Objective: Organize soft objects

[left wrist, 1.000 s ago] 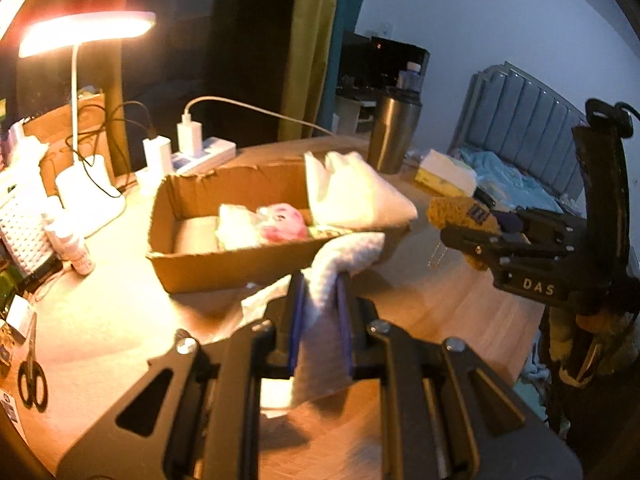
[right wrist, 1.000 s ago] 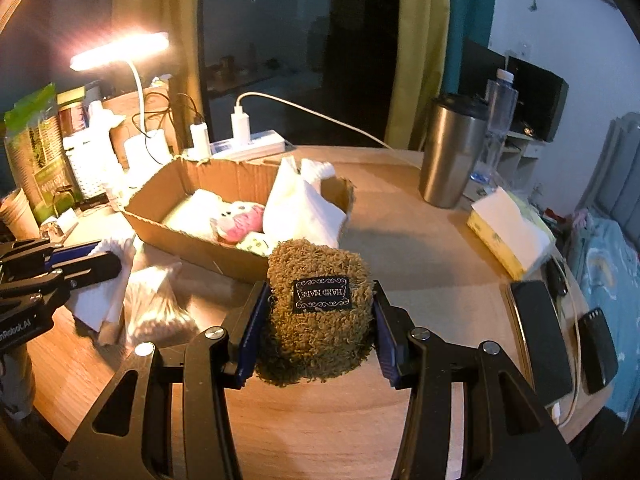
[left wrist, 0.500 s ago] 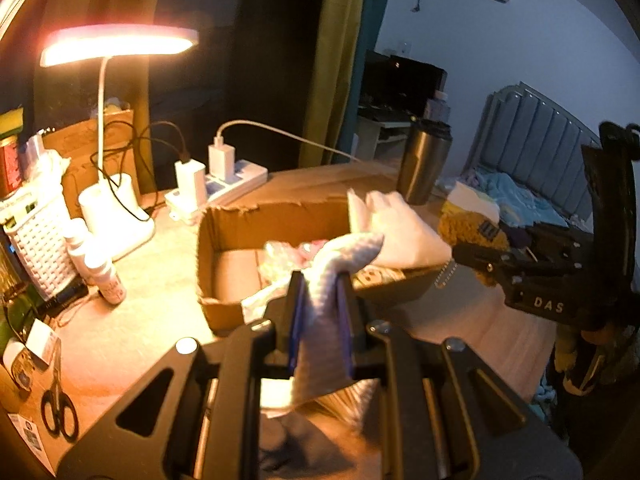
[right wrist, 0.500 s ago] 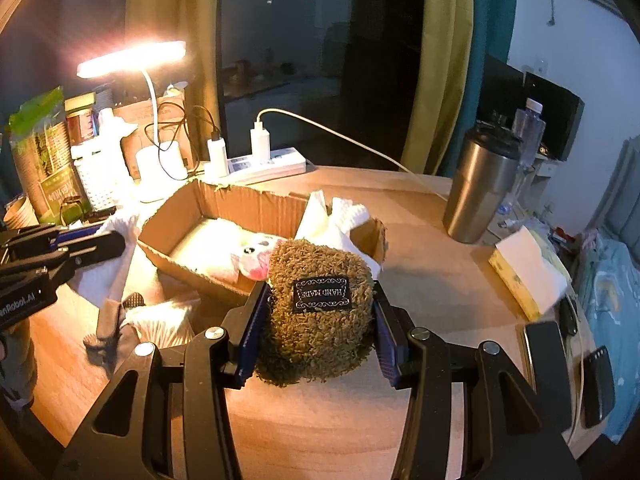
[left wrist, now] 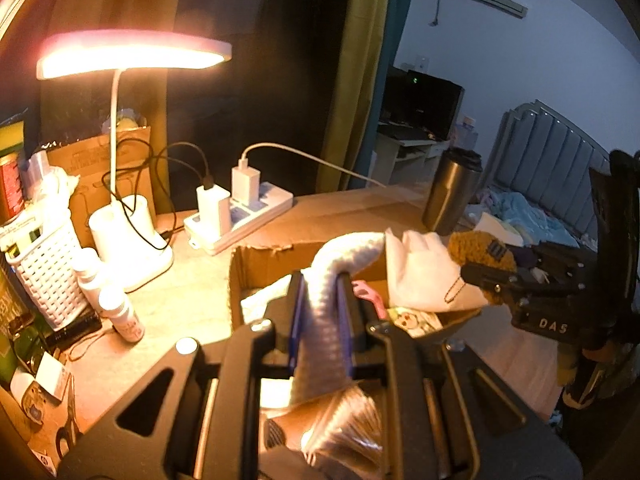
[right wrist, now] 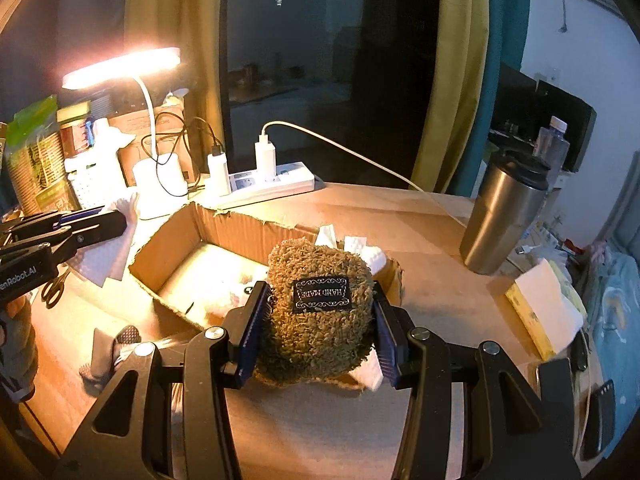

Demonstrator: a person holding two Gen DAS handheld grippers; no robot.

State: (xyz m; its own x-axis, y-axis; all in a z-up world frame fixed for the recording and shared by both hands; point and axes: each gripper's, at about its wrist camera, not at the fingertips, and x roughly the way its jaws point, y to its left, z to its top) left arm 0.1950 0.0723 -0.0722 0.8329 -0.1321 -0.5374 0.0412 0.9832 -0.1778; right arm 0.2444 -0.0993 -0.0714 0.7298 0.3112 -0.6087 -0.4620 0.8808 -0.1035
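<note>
My left gripper [left wrist: 320, 304] is shut on a white cloth [left wrist: 336, 276] and holds it above the near edge of an open cardboard box [left wrist: 256, 264]. My right gripper [right wrist: 318, 320] is shut on a brown fuzzy pouch [right wrist: 316, 304] with a black label, held over the box's near right corner [right wrist: 168, 248]. The box holds white folded cloths [left wrist: 420, 276] and a pink soft item [left wrist: 366, 290]. The right gripper shows in the left wrist view [left wrist: 492, 276], and the left gripper shows at the left of the right wrist view [right wrist: 80, 226].
A lit desk lamp [left wrist: 128, 56], a power strip with chargers [left wrist: 240, 216], a white basket [left wrist: 44, 268] and small bottles [left wrist: 120, 312] stand left of the box. A steel tumbler [right wrist: 504, 216] and tissue pack [right wrist: 540, 308] stand to the right. Scissors [right wrist: 54, 288] and a grey item [right wrist: 108, 352] lie near the front.
Both grippers have risen and moved toward the box with their loads. The white cloth now hangs over the box's near edge, and the pouch is over its near right corner.
</note>
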